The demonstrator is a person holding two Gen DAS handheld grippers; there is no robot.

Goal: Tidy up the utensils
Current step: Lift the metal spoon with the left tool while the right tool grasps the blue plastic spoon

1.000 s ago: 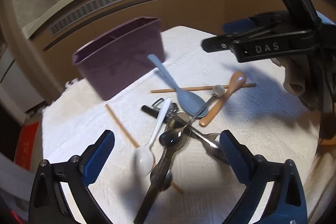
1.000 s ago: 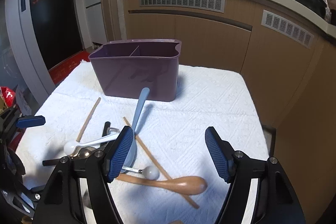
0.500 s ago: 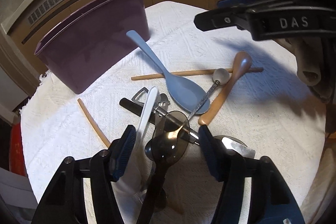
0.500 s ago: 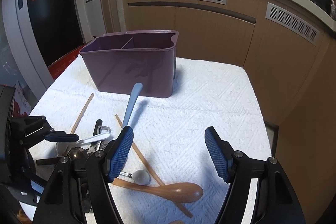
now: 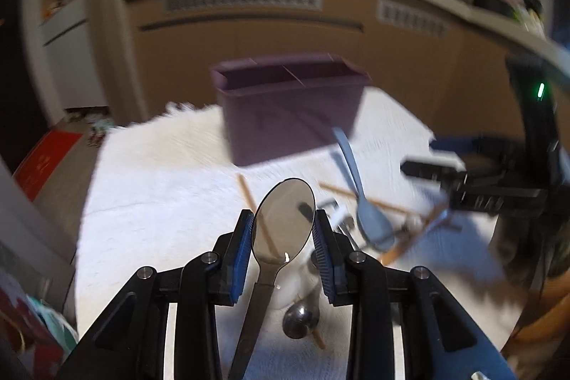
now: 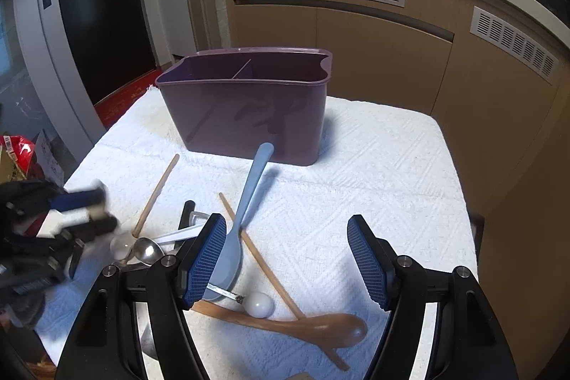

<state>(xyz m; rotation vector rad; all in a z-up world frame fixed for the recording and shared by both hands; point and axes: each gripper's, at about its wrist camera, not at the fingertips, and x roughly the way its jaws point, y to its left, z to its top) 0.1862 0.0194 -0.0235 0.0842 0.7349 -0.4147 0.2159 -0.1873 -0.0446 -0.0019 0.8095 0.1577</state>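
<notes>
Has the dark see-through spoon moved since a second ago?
Yes. The dark spoon is lifted off the utensil pile, clamped in the left tongs, its bowl now raised toward the purple caddy, which stays put on the white cloth.

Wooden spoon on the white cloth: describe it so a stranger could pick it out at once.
Start at the purple plastic utensil caddy on the white textured cloth and come toward the near edge. There lies the brown wooden spoon, its oval bowl to the right. Unlike the thin wooden chopstick crossing it, it is broad and curved, and the light blue plastic spoon differs in colour.
</notes>
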